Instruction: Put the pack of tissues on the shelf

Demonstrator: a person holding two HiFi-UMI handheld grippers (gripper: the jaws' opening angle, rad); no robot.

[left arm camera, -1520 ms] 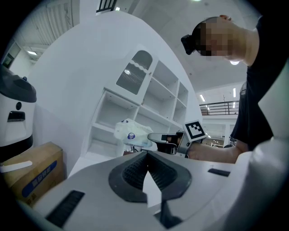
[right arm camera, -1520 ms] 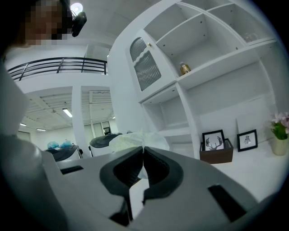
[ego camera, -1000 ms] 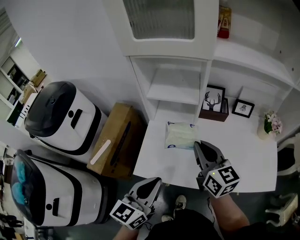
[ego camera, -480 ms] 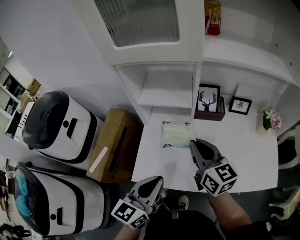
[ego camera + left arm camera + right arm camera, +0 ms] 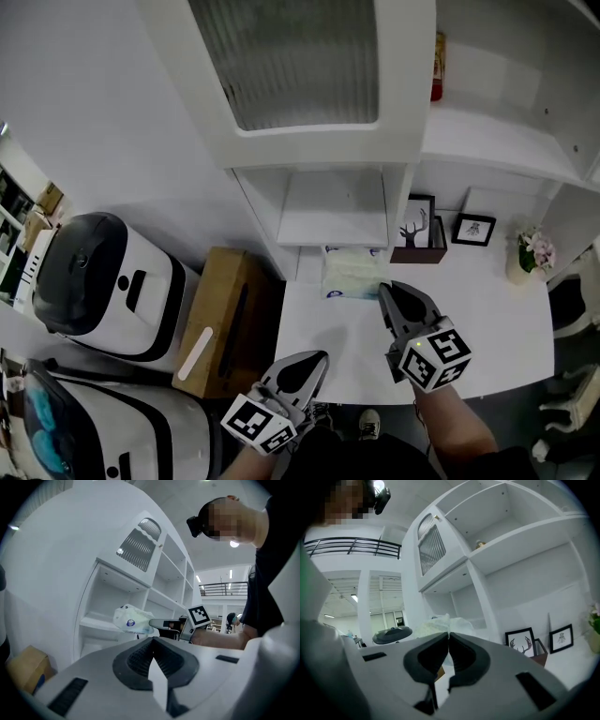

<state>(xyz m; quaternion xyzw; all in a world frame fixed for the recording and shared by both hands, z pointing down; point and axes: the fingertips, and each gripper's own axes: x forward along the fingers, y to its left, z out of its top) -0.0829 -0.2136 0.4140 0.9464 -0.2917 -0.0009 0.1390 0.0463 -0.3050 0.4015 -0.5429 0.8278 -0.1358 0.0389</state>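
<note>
Pack of tissues held up at shelf front, placing step.
Head view: right hand-held gripper (image 5: 385,289) grips pack of tissues (image 5: 352,273) before low shelf (image 5: 337,208). Left gripper view: left hand-held gripper (image 5: 151,641) clenched, empty; pack airborne. Right gripper view: jaws pinch pack edge. Next, prob.: reach fwd, set down, release.

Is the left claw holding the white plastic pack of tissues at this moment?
No, the left claw is shut on nothing, while the right claw pinches the white plastic pack of tissues.
</note>
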